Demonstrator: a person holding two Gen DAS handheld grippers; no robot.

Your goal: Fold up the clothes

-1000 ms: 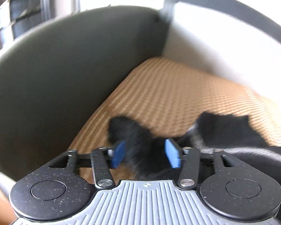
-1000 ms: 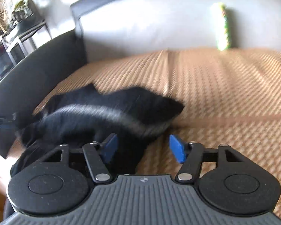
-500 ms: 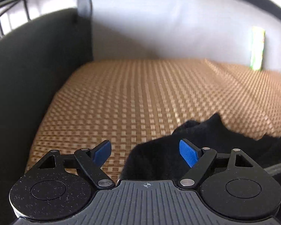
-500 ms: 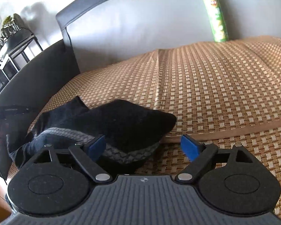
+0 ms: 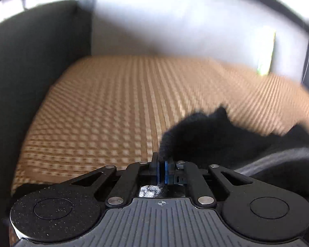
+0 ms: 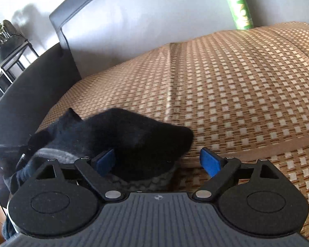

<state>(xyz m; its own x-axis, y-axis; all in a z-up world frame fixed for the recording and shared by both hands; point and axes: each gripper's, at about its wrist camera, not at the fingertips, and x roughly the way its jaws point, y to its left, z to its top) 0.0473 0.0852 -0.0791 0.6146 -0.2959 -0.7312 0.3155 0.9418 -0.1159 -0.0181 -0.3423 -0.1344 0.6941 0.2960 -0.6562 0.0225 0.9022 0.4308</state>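
Your left gripper (image 5: 162,171) is clamped on a corner of the black garment (image 6: 121,135), its blue pads pressed together with dark cloth pinched between them. Your right gripper (image 6: 157,162) stands apart, fingers wide, poised over the garment's near edge with nothing in its grip. The garment lies bunched in a heap at the left end of the woven mat (image 6: 247,94), close to the dark armrest (image 5: 31,78), a grey band showing along one edge. No flat panel or crease is visible, so the folding looks barely begun: one corner is secured, and a second grip, the spreading and every fold appear still ahead of you. A green can (image 6: 238,4) stands against the backrest, well apart.
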